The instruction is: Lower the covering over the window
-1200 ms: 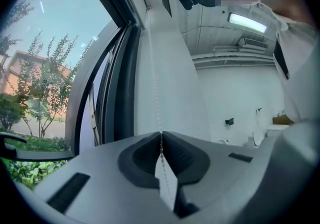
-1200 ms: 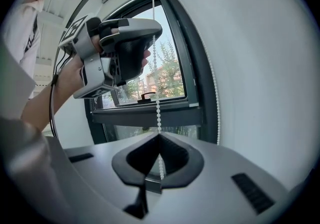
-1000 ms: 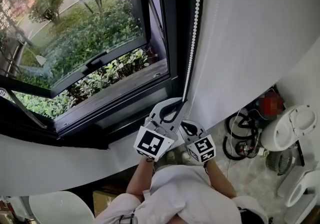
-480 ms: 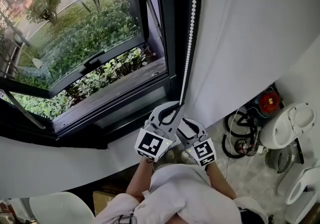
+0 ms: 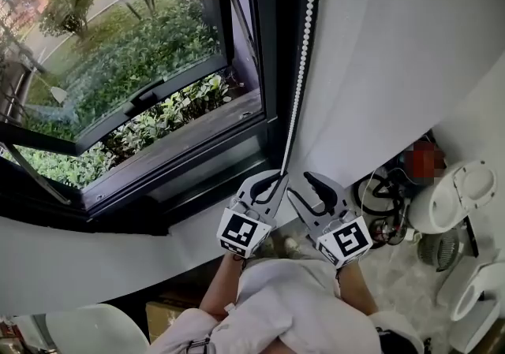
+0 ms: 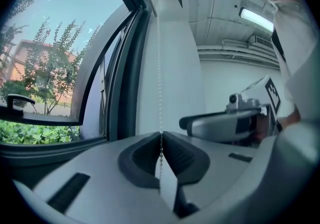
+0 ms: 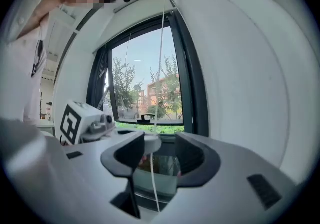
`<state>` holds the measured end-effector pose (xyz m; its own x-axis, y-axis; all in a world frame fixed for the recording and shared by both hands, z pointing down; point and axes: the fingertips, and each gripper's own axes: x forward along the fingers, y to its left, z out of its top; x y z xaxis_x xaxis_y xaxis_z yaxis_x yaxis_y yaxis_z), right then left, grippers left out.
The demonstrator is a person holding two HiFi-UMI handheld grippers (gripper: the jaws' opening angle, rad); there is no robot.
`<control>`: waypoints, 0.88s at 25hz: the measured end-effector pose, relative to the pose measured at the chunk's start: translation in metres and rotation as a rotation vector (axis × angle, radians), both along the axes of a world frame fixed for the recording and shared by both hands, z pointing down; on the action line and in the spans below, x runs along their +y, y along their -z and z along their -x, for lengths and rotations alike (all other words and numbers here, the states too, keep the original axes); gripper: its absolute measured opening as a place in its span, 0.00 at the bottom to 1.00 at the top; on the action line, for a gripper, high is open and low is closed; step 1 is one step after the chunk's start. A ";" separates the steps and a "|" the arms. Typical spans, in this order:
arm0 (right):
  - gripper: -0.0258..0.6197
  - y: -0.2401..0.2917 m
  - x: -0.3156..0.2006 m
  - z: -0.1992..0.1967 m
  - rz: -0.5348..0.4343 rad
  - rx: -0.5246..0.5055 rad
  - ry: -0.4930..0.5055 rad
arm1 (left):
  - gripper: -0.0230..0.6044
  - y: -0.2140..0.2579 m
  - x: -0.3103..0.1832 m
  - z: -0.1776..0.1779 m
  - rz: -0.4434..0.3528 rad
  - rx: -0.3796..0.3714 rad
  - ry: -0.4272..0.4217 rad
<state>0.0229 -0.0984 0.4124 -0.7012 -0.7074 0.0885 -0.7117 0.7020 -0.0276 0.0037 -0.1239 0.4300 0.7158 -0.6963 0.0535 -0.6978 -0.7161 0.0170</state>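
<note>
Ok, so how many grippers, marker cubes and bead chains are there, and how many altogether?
Grippers: 2, the left gripper shut on the bead chain, and the right gripper, whose jaws have just been opening, with the chain loose between them.
Marker cubes: 2, the left marker cube and the right marker cube.
Bead chain: 1.
Total: 5.

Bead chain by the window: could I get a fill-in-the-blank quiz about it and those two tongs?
The left tongs are ___ on the bead chain.
The right tongs stand ___, pressing on nothing.
In the head view, the chain hangs at the window's ___ edge.
Missing: shut; open; right.
The right tongs' jaws have just been opening, the chain loose between them.
</note>
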 end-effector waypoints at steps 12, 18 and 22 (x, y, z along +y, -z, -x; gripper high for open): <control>0.33 0.083 -0.016 0.016 -0.190 -0.050 0.038 | 0.07 -0.037 0.011 -0.012 0.045 -0.010 -0.028; 0.22 0.107 -0.028 0.023 -0.255 -0.079 0.047 | 0.07 -0.050 0.013 -0.014 0.058 -0.007 -0.036; 0.09 0.108 -0.028 0.029 -0.266 -0.068 0.067 | 0.07 -0.058 0.010 -0.013 0.068 -0.017 -0.034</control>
<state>-0.0065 -0.1265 0.3047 -0.7451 -0.6513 -0.1433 -0.6663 0.7364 0.1176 0.0168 -0.1136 0.4875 0.7377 -0.6656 0.1127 -0.6735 -0.7371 0.0548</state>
